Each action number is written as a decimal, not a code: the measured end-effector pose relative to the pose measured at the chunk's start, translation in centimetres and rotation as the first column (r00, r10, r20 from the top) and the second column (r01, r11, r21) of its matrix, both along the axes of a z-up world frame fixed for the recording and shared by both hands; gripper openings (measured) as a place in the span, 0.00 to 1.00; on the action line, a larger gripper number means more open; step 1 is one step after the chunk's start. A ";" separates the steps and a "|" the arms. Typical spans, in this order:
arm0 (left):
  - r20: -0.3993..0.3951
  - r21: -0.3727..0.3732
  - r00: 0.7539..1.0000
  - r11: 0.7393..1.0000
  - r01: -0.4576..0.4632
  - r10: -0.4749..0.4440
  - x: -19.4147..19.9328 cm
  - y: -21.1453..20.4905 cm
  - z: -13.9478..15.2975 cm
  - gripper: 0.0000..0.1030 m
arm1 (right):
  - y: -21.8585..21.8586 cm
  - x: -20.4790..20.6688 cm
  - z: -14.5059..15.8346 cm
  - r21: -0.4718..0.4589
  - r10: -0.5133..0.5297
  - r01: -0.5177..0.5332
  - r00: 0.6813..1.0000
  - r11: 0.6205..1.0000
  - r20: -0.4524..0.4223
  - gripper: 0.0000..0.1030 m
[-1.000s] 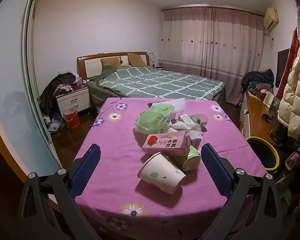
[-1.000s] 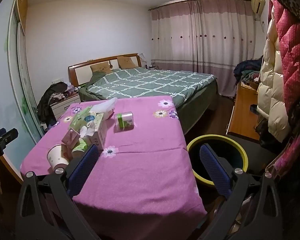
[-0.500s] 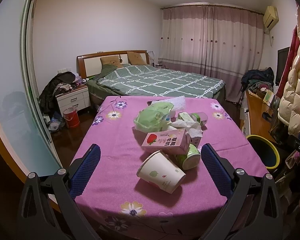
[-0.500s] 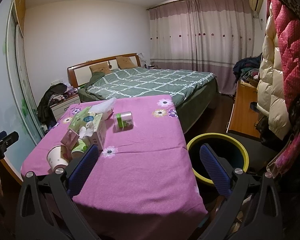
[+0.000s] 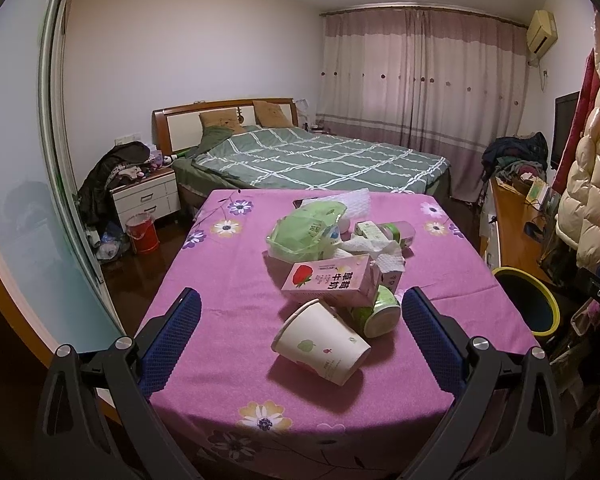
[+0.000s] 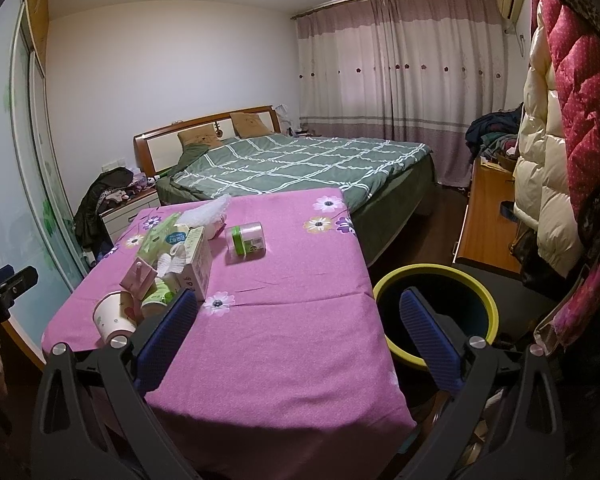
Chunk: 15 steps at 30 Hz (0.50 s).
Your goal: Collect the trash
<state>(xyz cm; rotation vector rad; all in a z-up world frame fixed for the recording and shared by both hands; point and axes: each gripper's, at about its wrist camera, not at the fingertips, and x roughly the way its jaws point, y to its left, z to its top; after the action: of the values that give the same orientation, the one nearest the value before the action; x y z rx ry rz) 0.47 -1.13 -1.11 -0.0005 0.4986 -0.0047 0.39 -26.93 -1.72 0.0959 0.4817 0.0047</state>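
Grippers first: left gripper (image 5: 300, 320), blue-padded jaws spread wide and holding nothing, now slightly closer over the near table edge than a second ago, the heap larger in its view; judged an approach, no grasp begun. Right gripper (image 6: 298, 322), jaws equally wide and empty, barely shifted over the same second, poised above the table's right corner with one pad over cloth, the other over the bin. Item one, white paper cup with a green leaf print (image 5: 320, 344), lying on its side at 12 o'clock from the left gripper, nearest of the heap and the likely first pick. Item two, small green-and-white yoghurt tub (image 5: 376, 314), tipped, touching the cup at 1 o'clock. Item three, pink strawberry milk carton (image 5: 328, 280), lying across the tub. Item four, crumpled white paper tissue (image 5: 376, 250), behind the carton. Item five, green plastic wrapper bag (image 5: 304, 232), farther at 12 o'clock. Support: table under a magenta flowered tablecloth (image 5: 228, 272). Receptacle: dark round bin with a yellow-green rim (image 6: 436, 312), on the floor beside the table, at 1 o'clock from the right gripper. All trash uncollected.
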 end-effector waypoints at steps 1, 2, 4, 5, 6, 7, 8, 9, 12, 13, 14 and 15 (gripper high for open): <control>0.000 0.001 1.000 1.000 0.000 0.000 0.0 0.0 0.0 0.96 | 0.0 0.0 0.0 0.000 0.000 0.000 1.000 1.000 0.000 0.94; -0.001 0.002 1.000 1.000 0.000 0.000 0.0 -0.1 -0.1 0.96 | 0.0 0.0 0.0 0.000 0.000 0.000 1.000 1.000 -0.001 0.94; -0.001 0.002 1.000 1.000 0.000 0.000 0.0 -0.1 0.0 0.96 | 0.0 0.1 -0.1 0.001 0.000 0.000 1.000 1.000 -0.001 0.94; -0.002 0.001 1.000 1.000 0.001 -0.001 0.0 -0.1 0.0 0.96 | 0.0 0.1 -0.1 0.001 0.000 0.000 1.000 1.000 -0.002 0.94; -0.002 0.002 1.000 1.000 0.000 0.000 0.0 -0.1 0.0 0.96 | 0.0 0.1 -0.1 0.000 -0.001 0.001 1.000 1.000 -0.001 0.94; -0.002 0.003 1.000 1.000 0.000 0.000 0.0 -0.2 -0.1 0.96 | 0.0 0.1 -0.1 0.000 -0.001 0.001 1.000 1.000 -0.002 0.94; -0.002 0.003 1.000 1.000 0.001 -0.001 0.0 -0.1 -0.1 0.96 | 0.1 0.1 -0.1 -0.001 0.000 0.000 1.000 1.000 -0.003 0.94; -0.002 0.002 1.000 1.000 0.001 -0.001 0.0 -0.1 0.0 0.96 | 0.0 0.1 -0.1 0.000 0.000 0.000 1.000 1.000 -0.002 0.94; -0.003 0.002 1.000 1.000 0.000 0.000 0.1 -0.1 -0.1 0.96 | 0.0 0.1 -0.1 -0.001 0.000 0.000 1.000 1.000 -0.004 0.94; -0.004 0.002 1.000 1.000 0.001 -0.001 0.1 -0.1 -0.1 0.96 | 0.1 0.1 -0.1 -0.002 0.001 -0.001 1.000 1.000 -0.004 0.94; -0.004 0.002 1.000 1.000 0.001 -0.001 0.1 -0.1 -0.1 0.96 | 0.0 0.2 -0.1 0.000 0.000 0.000 1.000 1.000 -0.005 0.94; -0.004 0.002 1.000 1.000 0.001 -0.001 0.1 -0.2 -0.2 0.96 | 0.0 0.2 -0.2 0.001 0.001 -0.001 1.000 1.000 -0.006 0.94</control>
<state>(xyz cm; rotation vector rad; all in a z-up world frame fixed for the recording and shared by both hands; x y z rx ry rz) 0.56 -1.30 -1.26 0.0019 0.5029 -0.0053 0.56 -26.91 -1.88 0.0971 0.4874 0.0055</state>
